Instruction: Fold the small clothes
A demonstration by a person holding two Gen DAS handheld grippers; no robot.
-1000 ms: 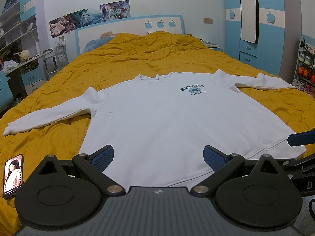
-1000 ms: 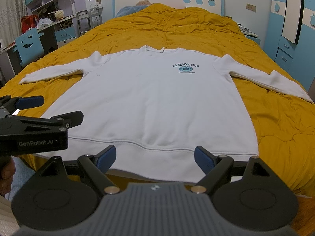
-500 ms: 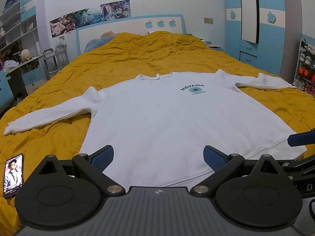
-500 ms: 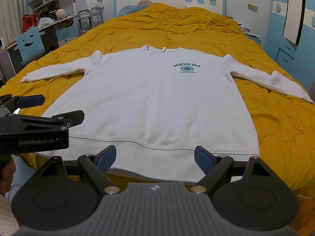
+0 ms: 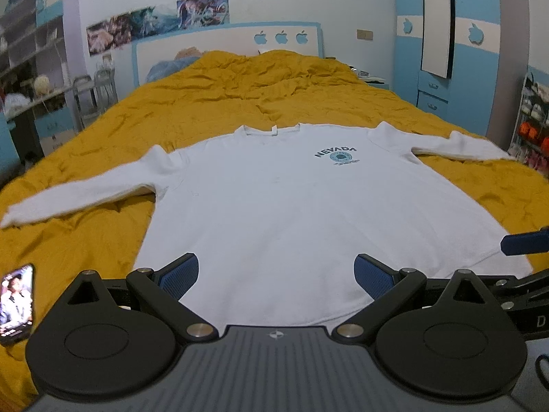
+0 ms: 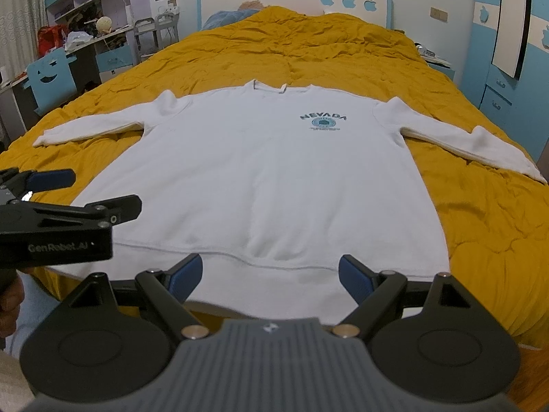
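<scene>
A white long-sleeved sweatshirt [image 5: 291,199] [image 6: 267,171] with a blue NEVADA print lies flat, front up, on the yellow bedspread [image 5: 240,89], both sleeves spread out to the sides. My left gripper [image 5: 276,274] hovers open over the hem's left part, with nothing between its blue pads. My right gripper [image 6: 271,274] hangs open above the hem's middle, also holding nothing. In the right wrist view the left gripper [image 6: 68,192] shows side-on at the left edge. A blue fingertip [image 5: 525,242] of the right gripper pokes in at the right of the left wrist view.
A phone [image 5: 15,304] with a lit screen lies on the bedspread's near left corner. A white and blue headboard [image 6: 295,0] stands at the far end. Shelves and a desk [image 6: 85,41] line the left wall, a blue wardrobe [image 5: 456,55] the right.
Both grippers have held almost still and stayed open. The view in each camera has shifted only slightly, and the phone's screen picture has changed.
</scene>
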